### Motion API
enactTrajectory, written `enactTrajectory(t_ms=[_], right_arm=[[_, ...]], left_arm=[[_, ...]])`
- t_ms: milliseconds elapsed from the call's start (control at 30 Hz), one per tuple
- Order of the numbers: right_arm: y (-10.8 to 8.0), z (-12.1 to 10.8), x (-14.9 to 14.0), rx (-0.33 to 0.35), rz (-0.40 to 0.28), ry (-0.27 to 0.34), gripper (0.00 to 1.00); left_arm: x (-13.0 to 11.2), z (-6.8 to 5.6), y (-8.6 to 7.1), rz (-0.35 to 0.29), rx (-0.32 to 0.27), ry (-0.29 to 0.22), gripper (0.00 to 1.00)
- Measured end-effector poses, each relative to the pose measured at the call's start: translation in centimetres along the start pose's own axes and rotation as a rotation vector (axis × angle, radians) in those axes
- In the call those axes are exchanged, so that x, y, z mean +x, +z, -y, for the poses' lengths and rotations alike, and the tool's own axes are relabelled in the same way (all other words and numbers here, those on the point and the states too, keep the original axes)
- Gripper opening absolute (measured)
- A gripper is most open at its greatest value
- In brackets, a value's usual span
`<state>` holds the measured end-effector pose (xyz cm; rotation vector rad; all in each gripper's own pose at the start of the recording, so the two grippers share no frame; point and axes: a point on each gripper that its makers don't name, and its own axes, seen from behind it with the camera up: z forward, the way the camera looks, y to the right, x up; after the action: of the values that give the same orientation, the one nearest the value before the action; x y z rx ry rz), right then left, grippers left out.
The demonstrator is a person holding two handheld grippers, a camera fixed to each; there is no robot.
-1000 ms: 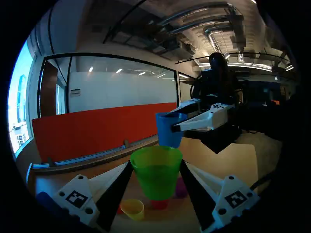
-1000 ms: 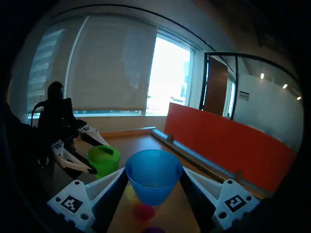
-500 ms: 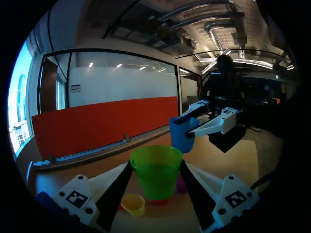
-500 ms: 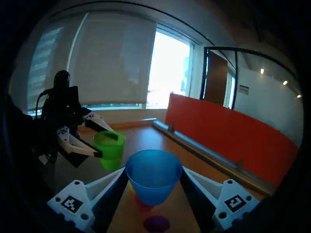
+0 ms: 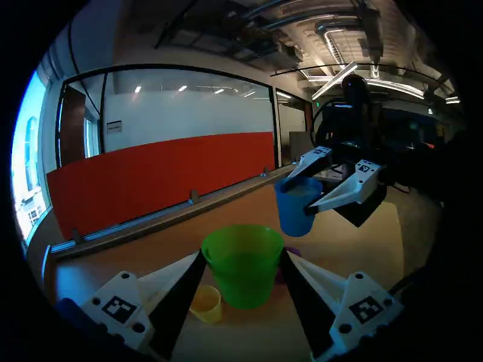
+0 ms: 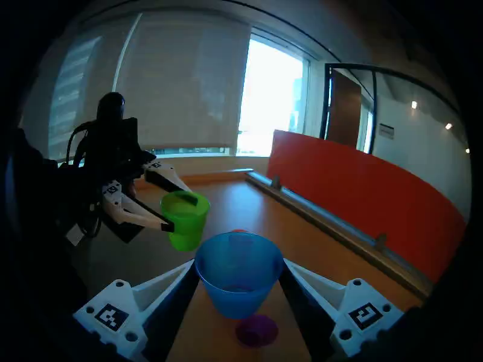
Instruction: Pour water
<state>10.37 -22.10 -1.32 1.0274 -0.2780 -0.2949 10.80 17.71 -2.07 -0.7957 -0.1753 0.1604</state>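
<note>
The left gripper (image 5: pixel 243 258) is clamping an upright green cup (image 5: pixel 243 274) between both fingers above a wooden desk (image 5: pixel 356 241), while the right gripper (image 6: pixel 238 268) is pinching an upright blue cup (image 6: pixel 238 286) the same way. In the left gripper view, the blue cup is hanging farther off and to the right of the green one, with open air between their rims. A small yellow cup (image 5: pixel 206 303) is standing on the desk below and left of the green cup. A small purple cup (image 6: pixel 256 330) is sitting beneath the blue cup's right side. An orange partition (image 5: pixel 151 175) and a low rail (image 5: pixel 181 208) are running along the desk's far edge, and a broad bare stretch of desk is lying to the right. Whether either held cup is carrying water cannot be told.
</note>
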Motion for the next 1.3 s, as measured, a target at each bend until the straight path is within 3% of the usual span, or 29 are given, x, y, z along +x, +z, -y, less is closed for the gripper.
enactTrajectory(t_ms=[500,1000,1300], right_arm=[[1.1,2.7,-5.6,0.064,0.099,-0.03,0.91],[2.9,5.2,-10.3,0.15,0.193,-0.05,0.91],[4.0,6.2,-12.6,0.187,0.237,-0.065,0.91]], left_arm=[[-4.7,-2.0,1.0,0.094,-0.041,0.009,0.86],[-9.5,-2.6,1.9,0.183,-0.067,-0.008,0.86],[-11.8,-3.2,2.3,0.227,-0.082,0.006,0.86]])
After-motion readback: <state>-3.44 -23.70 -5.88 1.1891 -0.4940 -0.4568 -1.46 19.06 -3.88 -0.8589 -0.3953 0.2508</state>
